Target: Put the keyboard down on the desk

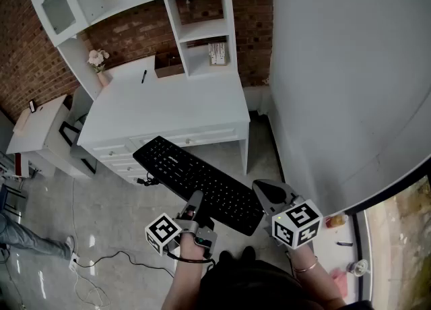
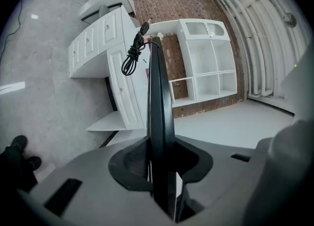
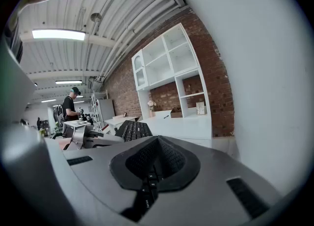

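Keyboard is hanging in the air on a slant, just short of the desk's front edge. Left gripper is clamping its near long edge. Right gripper is pinching the near right corner, with keys showing between its jaws. Coiled cable is hanging at the far end. Pen and box are sitting toward the desk's back. Curved wall is crowding the right side, and floor is opening out to the left.

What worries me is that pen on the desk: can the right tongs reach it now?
Probably not: the right tongs are shut on the keyboard, held short of the desk, and the pen lies far back by the shelves.
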Demonstrator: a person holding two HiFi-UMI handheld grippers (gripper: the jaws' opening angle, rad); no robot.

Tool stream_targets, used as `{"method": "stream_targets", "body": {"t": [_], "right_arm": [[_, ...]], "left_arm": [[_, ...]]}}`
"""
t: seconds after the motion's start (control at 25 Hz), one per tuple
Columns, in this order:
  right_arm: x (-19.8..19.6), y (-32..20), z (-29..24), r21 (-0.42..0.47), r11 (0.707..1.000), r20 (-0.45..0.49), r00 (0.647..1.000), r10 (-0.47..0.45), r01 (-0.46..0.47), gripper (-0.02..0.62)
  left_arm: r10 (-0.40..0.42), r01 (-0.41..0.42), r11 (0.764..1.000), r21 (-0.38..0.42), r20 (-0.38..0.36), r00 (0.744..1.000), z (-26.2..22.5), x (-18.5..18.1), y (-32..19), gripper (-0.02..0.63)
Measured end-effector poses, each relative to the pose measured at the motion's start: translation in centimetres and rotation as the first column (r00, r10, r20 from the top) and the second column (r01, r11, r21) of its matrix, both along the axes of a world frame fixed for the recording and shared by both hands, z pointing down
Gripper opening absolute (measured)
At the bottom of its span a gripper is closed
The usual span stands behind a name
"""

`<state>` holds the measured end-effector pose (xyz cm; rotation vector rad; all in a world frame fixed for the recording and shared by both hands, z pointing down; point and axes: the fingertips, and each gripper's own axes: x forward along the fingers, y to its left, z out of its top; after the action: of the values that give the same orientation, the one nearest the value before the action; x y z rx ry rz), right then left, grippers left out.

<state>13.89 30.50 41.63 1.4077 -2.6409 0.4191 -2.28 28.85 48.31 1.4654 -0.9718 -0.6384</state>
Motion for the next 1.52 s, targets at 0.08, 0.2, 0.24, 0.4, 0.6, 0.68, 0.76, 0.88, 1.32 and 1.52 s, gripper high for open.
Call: {"method": "stream_targets", "body": {"t": [0.08,0.2,0.24,0.4,0.6,0.68,0.76,0.88,1.32,1.52], "right_arm": [[-0.1,0.2,-0.1,0.002,1.000,0.006,1.000,-0.006,0.006,0.005],[-0.2,0.3,0.0,-0.002,1.000,0.009,1.000,-0.014,0.015,0.005],[-0.3,0.3,0.0,-0.004,1.000,0.012,1.000,-0.017,0.017,0.005],[0.0,0.6,-0.3,-0.001,1.000,0.045,0.999,-0.015,0.015,0.005],[0.7,0.6,-0.1,-0.003,1.000,0.048,0.999,-0.017,0.017,0.005],[1.0,0.5,-0.1,-0.006,1.000,0.047,0.999,-0.016,0.016,0.005],[1.3,0.2,-0.1,-0.010,1.000,0.049,0.999,-0.010,0.011,0.005],[1.5,-0.3,0.3,-0.019,1.000,0.061,0.998,-0.004,0.005,0.005],[0.5,-7.8,1.3,-0.061,0.998,0.058,0.998,0.005,-0.002,0.005],[-1.2,-14.4,1.5,-0.078,0.997,0.050,0.999,-0.016,0.020,0.005]], "left_arm": [[0.002,-0.002,1.000,0.003,0.004,1.000,-0.3,0.1,0.1,0.109],[0.002,-0.002,1.000,0.005,0.007,1.000,-0.4,0.2,0.1,0.109],[0.000,0.000,1.000,0.005,0.008,1.000,-0.4,0.2,0.1,0.109],[-0.008,0.008,1.000,-0.006,0.006,1.000,-0.1,0.3,0.3,0.109],[-0.026,0.026,1.000,-0.007,0.001,1.000,0.1,0.4,0.2,0.109],[-0.033,0.033,0.999,-0.004,0.001,0.999,0.0,0.4,0.1,0.109],[-0.037,0.037,0.999,-0.004,0.001,0.999,-0.2,0.5,-0.1,0.109],[-0.043,0.043,0.999,-0.008,0.003,0.999,0.1,0.5,-0.4,0.109],[-0.073,0.073,0.997,-0.020,-0.005,0.997,0.5,-1.3,-8.1,0.109],[-0.089,0.089,0.995,-0.035,-0.008,0.996,1.0,-2.8,-14.3,0.109]]}}
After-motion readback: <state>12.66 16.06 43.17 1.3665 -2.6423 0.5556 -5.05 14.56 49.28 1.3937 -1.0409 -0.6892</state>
